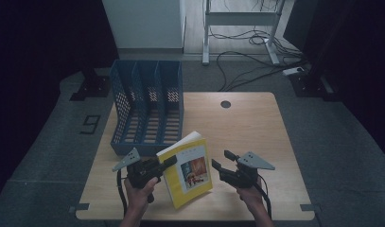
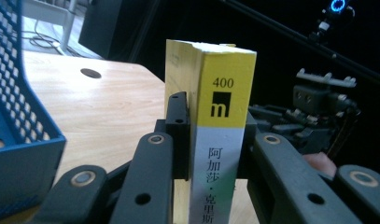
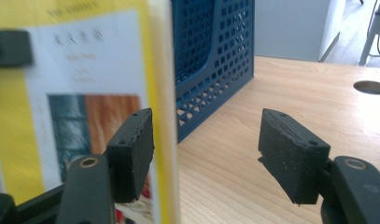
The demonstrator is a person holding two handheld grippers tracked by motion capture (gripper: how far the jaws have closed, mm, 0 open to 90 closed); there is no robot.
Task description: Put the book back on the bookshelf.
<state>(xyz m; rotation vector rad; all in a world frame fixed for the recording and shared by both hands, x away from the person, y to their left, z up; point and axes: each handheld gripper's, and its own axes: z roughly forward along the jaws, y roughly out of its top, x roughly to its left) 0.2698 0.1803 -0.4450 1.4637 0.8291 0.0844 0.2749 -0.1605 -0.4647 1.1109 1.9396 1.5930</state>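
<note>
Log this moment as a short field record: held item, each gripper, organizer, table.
held item: yellow book, upright, spine clamped
left gripper: shut on the book's spine
right gripper: jaws open, nothing between the pads, beside the book's cover
organizer: blue file rack, three slots, behind the book
table: light wood, round cable hole near the far edge

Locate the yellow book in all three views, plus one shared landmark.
High view: yellow book low centre, clamped in the left tongs.
Left gripper view: its spine upright at centre.
Right gripper view: its cover along the left side.
Shared landmark: blue file rack, at far left and behind the book.
</note>
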